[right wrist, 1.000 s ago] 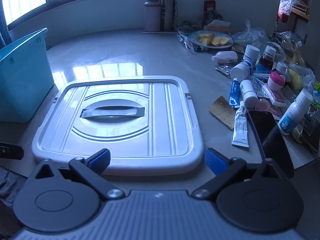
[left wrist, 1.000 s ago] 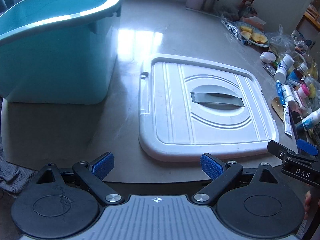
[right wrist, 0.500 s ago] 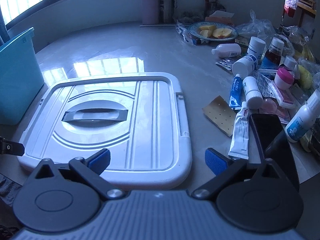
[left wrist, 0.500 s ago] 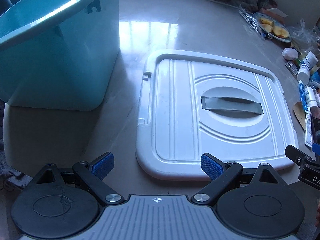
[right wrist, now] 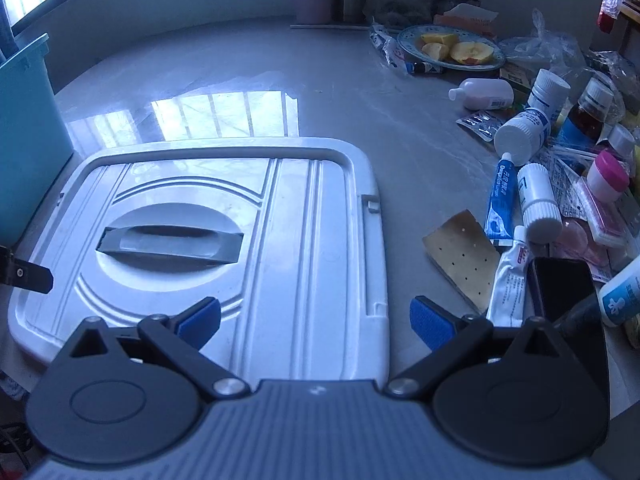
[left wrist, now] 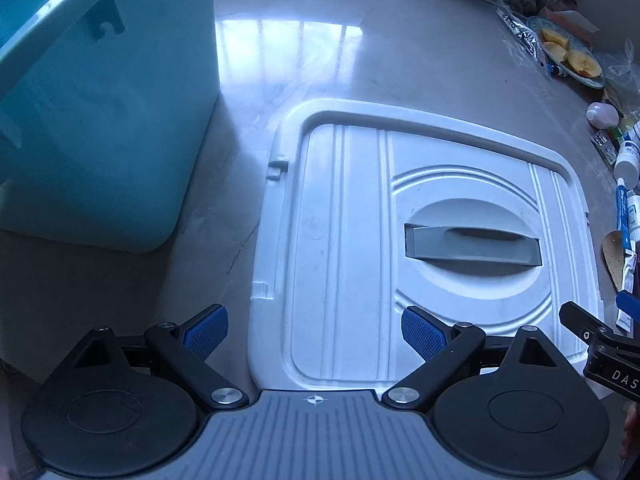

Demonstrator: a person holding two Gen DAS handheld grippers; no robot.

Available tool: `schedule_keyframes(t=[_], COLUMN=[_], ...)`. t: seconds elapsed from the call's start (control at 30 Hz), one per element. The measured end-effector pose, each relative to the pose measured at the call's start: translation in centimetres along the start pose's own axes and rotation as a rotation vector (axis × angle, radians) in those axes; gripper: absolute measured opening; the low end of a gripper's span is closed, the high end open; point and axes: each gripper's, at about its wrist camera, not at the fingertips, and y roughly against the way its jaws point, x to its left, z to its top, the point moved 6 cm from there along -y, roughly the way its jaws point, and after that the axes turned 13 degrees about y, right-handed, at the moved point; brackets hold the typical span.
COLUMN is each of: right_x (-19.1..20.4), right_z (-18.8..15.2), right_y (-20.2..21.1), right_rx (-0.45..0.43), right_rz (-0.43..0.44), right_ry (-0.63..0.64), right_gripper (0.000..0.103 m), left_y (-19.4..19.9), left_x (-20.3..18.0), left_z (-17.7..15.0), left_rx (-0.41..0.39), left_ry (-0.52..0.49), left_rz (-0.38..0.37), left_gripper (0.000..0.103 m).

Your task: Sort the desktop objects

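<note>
The grey counter (right wrist: 328, 80) carries everything, and the largest thing on it, the teal bin (left wrist: 100, 120), stands at its left end with its mouth out of view, so what it holds cannot be told. Just beside the bin the white lid (left wrist: 400, 240) lies flat, grey handle up, its near edge close to the counter's front edge. Over the last second both cameras have closed in and swung: the lid now fills more of the left view and has slid leftward in the right view, which brings the clutter nearer the right hand-held gripper (right wrist: 316, 322). That reads as an approach, though whether toward the lid or toward the small items I cannot settle. Those items sit unsorted in a heap at the counter's right end: white bottles (right wrist: 520, 132), a blue tube (right wrist: 500, 200), a white tube (right wrist: 508, 284), a tan perforated patch (right wrist: 460, 256), a dark phone (right wrist: 564, 288) and a pink-capped jar (right wrist: 608, 176), many touching or overlapping. Open room lies behind the lid and in the strip between lid and patch; the right end is crowded to the edge. The left hand-held gripper (left wrist: 316, 332) hovers over the lid's near left corner, jaws wide and empty; the right one is likewise wide, holding nothing.
</note>
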Motion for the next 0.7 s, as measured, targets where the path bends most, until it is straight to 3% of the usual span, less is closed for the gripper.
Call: schedule_keyframes(t=[0.57, 0.7], right_x=[-1.0, -0.7], right_z=[2.1, 2.5], right_y=[-3.9, -4.4], right_rx=[0.093, 0.095], right_rz=[0.073, 0.086], right_ry=[-0.046, -0.060], right_gripper=[0.102, 0.103], left_y=[-4.1, -4.8], left_x=[-0.8, -1.4], left_z=[1.8, 1.9], left_rx=[0.091, 0.091], left_ry=[0.058, 0.049], left_rz=[-0.014, -0.013], left_gripper=[0.095, 0.100])
